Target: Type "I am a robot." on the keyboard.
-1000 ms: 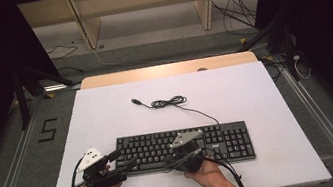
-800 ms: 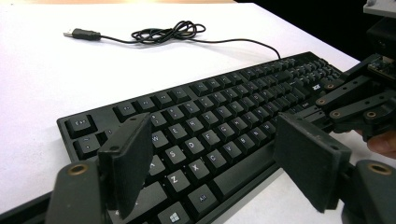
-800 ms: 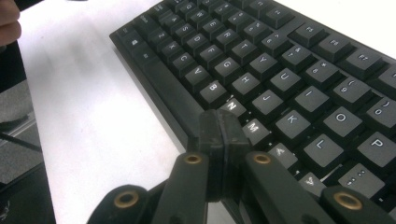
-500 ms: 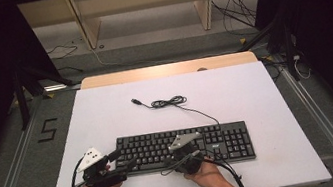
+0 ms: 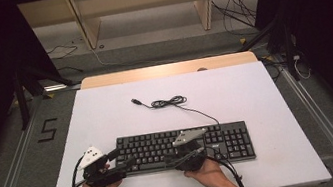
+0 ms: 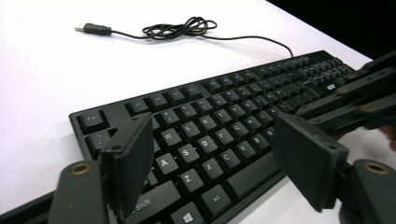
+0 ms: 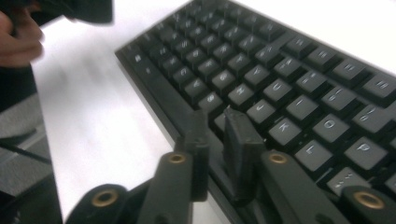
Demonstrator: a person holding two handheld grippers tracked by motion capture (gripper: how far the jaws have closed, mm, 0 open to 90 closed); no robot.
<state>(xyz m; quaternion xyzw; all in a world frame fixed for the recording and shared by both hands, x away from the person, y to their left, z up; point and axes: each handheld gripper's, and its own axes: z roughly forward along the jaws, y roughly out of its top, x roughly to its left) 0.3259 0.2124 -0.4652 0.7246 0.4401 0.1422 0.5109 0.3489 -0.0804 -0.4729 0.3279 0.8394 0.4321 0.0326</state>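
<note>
A black keyboard point(image 5: 232, 138) point(image 6: 224, 130) point(image 7: 280, 70) lies on the white table point(image 5: 254, 84) near its front edge. Its cable point(image 5: 168, 102) point(image 6: 177, 28) coils behind it and ends in a loose USB plug. My left gripper point(image 5: 127, 160) point(image 6: 215, 158) hovers open and wide over the keyboard's left keys, with nothing gripped. My right gripper point(image 5: 172, 159) point(image 7: 217, 126) sits low at the keyboard's front edge near the middle. Its jaws have just been opening and stand a narrow gap apart, the keyboard's edge showing in that gap. The right gripper point(image 6: 355, 98) reaches in from the right in the left gripper view.
Both hands rest at the table's front edge. White tabletop stretches behind and beside the keyboard. A wooden strip point(image 5: 166, 70) borders the far edge, with shelving and floor cables beyond.
</note>
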